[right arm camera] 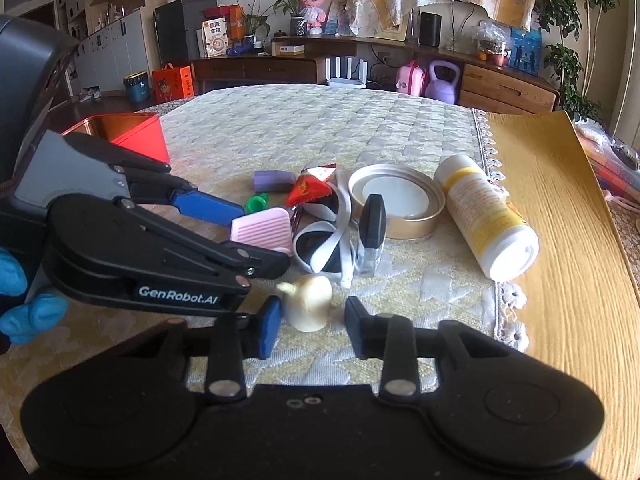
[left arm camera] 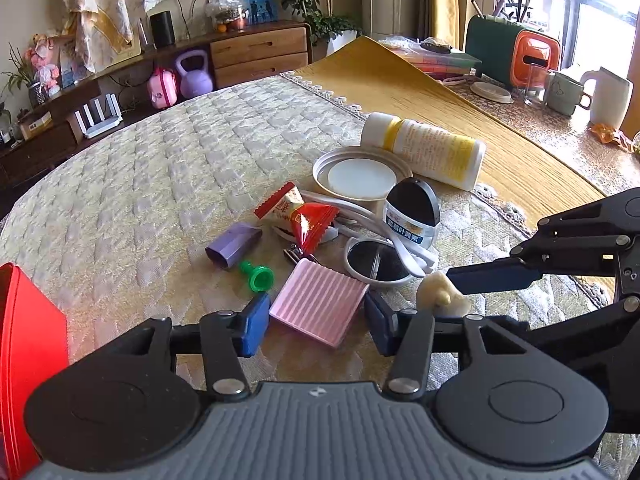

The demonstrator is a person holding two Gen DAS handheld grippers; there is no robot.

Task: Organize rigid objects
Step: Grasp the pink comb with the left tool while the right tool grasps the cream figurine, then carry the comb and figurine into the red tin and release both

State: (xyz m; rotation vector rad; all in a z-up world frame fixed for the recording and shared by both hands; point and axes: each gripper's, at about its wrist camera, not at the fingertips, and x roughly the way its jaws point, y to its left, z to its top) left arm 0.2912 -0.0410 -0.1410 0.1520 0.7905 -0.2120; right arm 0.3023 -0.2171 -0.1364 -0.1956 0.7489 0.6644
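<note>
A heap of small things lies on the quilted cloth [right arm camera: 320, 128] over the table. Seen from the right wrist, the figurine [right arm camera: 308, 304] stands nearest, between the fingers of the right gripper [right arm camera: 312, 326]. Behind it lie the sunglasses [right arm camera: 320, 254], with the ridged case [right arm camera: 262, 230] to their left and the small flask [right arm camera: 370, 236] to their right. The left gripper [right arm camera: 256, 232] reaches in from the left, one finger on each side of the case. Behind the case sit the funnel [right arm camera: 256, 203] and the cap [right arm camera: 274, 181]; the snack packet [right arm camera: 312, 190] lies right of those. The round lid [right arm camera: 400, 224] rests behind the flask, the bottle [right arm camera: 484, 220] on its side to the right, partly over the cloth's edge. The tin box [right arm camera: 136, 136] stands far left
</note>
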